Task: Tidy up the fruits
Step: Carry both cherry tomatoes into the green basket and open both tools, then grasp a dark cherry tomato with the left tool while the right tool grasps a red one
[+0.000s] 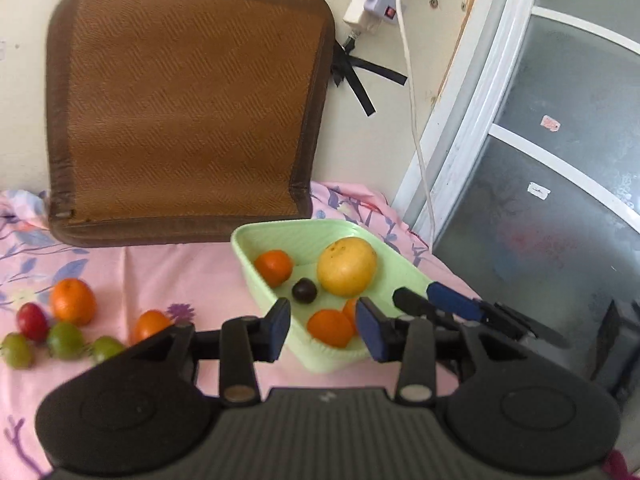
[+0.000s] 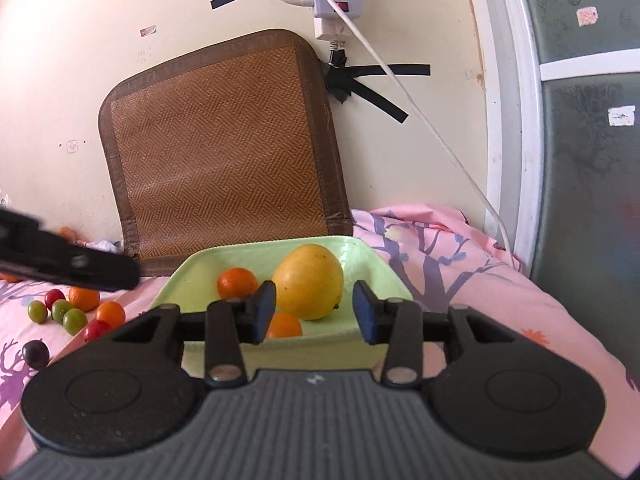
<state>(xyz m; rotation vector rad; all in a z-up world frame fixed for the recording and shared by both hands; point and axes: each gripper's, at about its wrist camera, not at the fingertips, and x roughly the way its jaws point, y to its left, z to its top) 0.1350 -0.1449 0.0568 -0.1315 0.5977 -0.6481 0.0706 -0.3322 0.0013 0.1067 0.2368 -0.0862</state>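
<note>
Hand-held gripper (image 1: 323, 330) above pink bedsheet (image 1: 172, 264)

Tray (image 1: 404, 276): pale green. Large fruit (image 1: 346, 267) in tray: yellow. Small fruits (image 1: 273, 267): orange; one plum (image 1: 304, 290): dark purple. Loose fruits on cloth (image 1: 168, 272): green, red, orange. Cloth: pink, purple branch print. Mat (image 1: 188, 108): tan herringbone weave, brown border. Gripper pads (image 1: 280, 330): blue.
</note>
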